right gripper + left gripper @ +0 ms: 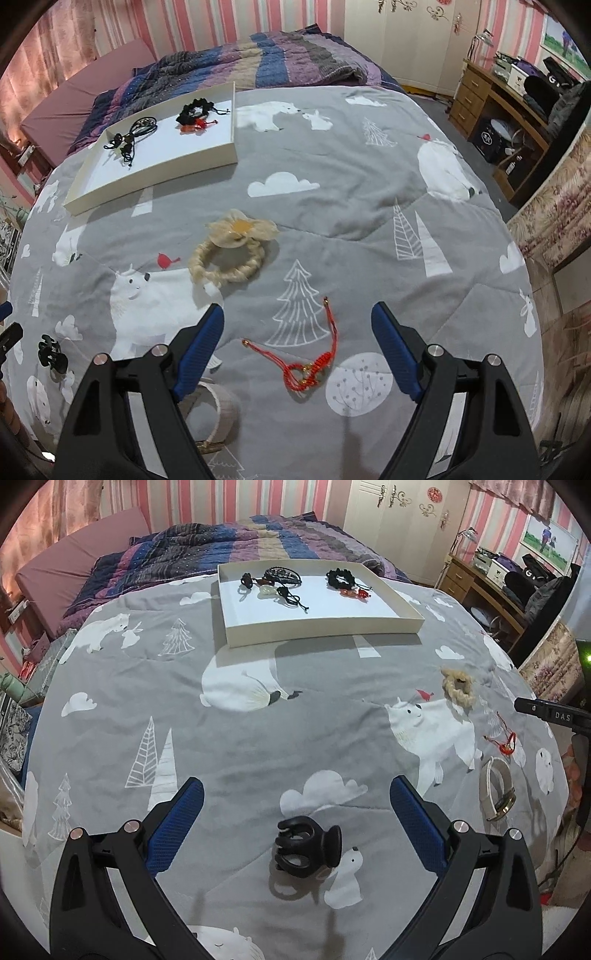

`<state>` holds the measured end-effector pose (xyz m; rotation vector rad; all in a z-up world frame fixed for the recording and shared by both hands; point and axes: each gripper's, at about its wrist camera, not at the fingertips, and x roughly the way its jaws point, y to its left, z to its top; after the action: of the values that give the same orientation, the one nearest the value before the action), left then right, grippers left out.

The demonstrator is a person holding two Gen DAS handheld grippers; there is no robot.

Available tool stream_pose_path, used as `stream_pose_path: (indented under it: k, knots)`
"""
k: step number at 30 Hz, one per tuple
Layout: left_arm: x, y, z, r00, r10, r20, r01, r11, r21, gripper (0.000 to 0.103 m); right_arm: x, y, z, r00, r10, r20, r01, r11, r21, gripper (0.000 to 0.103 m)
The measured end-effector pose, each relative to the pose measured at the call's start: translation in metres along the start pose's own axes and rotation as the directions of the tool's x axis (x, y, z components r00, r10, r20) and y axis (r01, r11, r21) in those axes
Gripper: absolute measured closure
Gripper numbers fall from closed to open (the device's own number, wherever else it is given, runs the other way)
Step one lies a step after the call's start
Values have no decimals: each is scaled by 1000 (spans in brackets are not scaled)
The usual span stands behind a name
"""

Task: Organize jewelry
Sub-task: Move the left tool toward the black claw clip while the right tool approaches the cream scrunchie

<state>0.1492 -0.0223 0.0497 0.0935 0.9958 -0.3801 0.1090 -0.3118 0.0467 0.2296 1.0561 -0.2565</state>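
A black claw hair clip (307, 851) lies on the grey printed quilt, just below and between the fingers of my open left gripper (295, 797). My right gripper (297, 321) is open above a red cord bracelet (308, 363). A cream braided scrunchie (231, 254) lies beyond it, and a watch with a white band (218, 410) sits under the right gripper's left finger. The white tray (325, 626) further up the bed holds several black and red hair ties. In the left wrist view the scrunchie (459, 686), bracelet (504, 744) and watch (496, 788) lie at the right.
A striped purple and blue blanket (258, 542) is bunched behind the tray. A wooden desk (491, 107) with clutter stands right of the bed, and a flowered surface (554, 206) runs along the bed's right edge. The right gripper's tip (546, 712) shows at the left wrist view's right edge.
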Motion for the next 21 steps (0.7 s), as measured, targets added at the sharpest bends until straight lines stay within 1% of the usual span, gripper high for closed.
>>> stream_pose_path:
  k: [5,10,15,21]
  knots:
    - [5,0,-7,1000,-6,-12,6,1000,-4,3,1,-5,-6,1000,-10,4,9,1000,16,21]
    - [14,3,-14,999,-11,-37,10,1000,-16,3,10,-8,-14,1000,-6,-19,6,1000,23,21]
    - [19,5,-18,999,-18,-50,17,1000,-21,3,13,-9,-13,1000,-6,-20,6,999,32,21]
    - [26,1,-28,997,-22,-71,22,1000,-4,3,19,-6,-10,1000,6,-26,-5,999,36,21]
